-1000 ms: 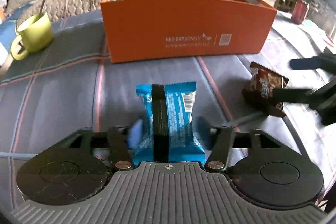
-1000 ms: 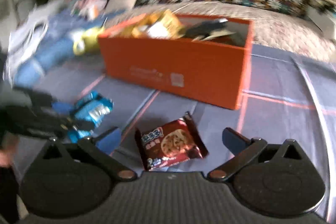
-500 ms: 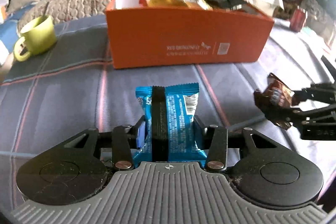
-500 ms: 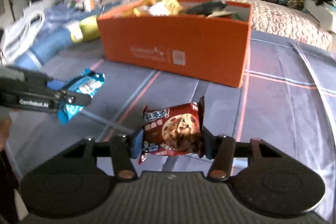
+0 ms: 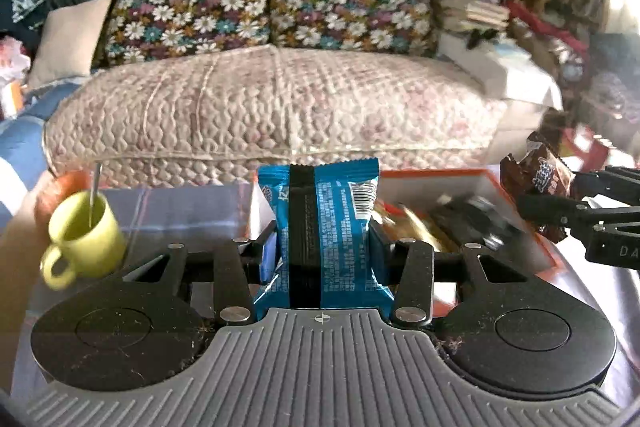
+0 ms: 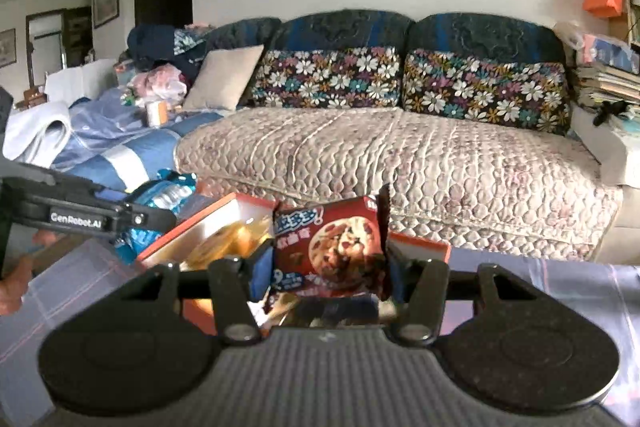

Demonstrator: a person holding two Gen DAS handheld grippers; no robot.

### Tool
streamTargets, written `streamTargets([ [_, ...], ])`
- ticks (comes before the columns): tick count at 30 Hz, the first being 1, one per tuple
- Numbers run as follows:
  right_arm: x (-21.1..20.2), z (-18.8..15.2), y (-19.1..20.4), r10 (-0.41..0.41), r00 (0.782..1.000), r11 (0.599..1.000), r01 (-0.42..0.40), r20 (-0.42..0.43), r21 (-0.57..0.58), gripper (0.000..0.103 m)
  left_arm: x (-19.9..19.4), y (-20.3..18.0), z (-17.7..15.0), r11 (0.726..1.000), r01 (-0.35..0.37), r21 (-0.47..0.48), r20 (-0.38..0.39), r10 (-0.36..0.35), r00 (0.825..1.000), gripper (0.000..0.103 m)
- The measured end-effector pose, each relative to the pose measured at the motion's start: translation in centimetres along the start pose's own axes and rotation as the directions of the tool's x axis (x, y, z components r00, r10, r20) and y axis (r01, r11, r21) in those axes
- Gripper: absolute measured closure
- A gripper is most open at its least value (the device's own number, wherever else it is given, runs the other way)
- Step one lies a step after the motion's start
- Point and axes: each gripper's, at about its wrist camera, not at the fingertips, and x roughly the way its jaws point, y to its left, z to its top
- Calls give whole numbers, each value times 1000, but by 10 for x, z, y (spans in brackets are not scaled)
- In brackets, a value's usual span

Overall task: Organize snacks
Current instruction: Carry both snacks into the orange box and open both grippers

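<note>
Left wrist view: the left gripper [image 5: 322, 251] tilts gently downward, its jaws pinching a blue foil snack packet [image 5: 320, 227] upright. It is raised above the open orange cardboard box [image 5: 440, 175], which a second ago stood far ahead on the cloth.

Right wrist view: the right gripper [image 6: 328, 267] clamps a dark red cookie packet [image 6: 332, 247], its jaws easing slightly wider, over the same box [image 6: 192, 239]; earlier the packet lay flat between wide-spread fingers.

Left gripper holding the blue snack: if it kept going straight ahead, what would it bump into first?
Probably the orange box just ahead of the left gripper and its blue snack; the sofa lies farther back. Depth is hard to judge.
</note>
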Motion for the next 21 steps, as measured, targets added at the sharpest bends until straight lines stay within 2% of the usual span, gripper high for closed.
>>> streamTargets([
  [1,14,1,-3,10,1000,1000,-10,-7,8,38,13,2,4,1000,-9,5,-11,9,1000,80],
  [2,24,3,-6,16,1000,1000,-16,-4,18,35,26,5,5,1000,-23,2,-20,23,1000,75],
  [3,30,3,-8,19,1000,999,-19,0,30,24,35,9,6,999,-37,-8,-25,37,999,63],
  [4,29,3,-8,23,1000,999,-23,11,41,19,39,12,5,998,-50,-27,-28,49,998,56],
  [6,12,-2,-6,35,997,998,-39,67,55,1,32,21,-3,997,-24,-71,0,24,1000,35],
  [8,-10,-11,0,28,996,998,-33,88,56,0,15,25,-17,996,-5,-90,30,8,1000,27],
  [11,-40,-32,8,11,997,996,-17,70,83,0,-9,21,-41,996,-26,-88,24,29,999,27],
  [18,-108,-94,35,-33,998,984,42,-55,174,0,-80,-14,-117,996,-62,-66,-37,59,998,16],
  [21,-133,-122,48,-65,991,977,86,-113,193,0,-110,-32,-148,996,-64,-67,-75,59,995,16],
])
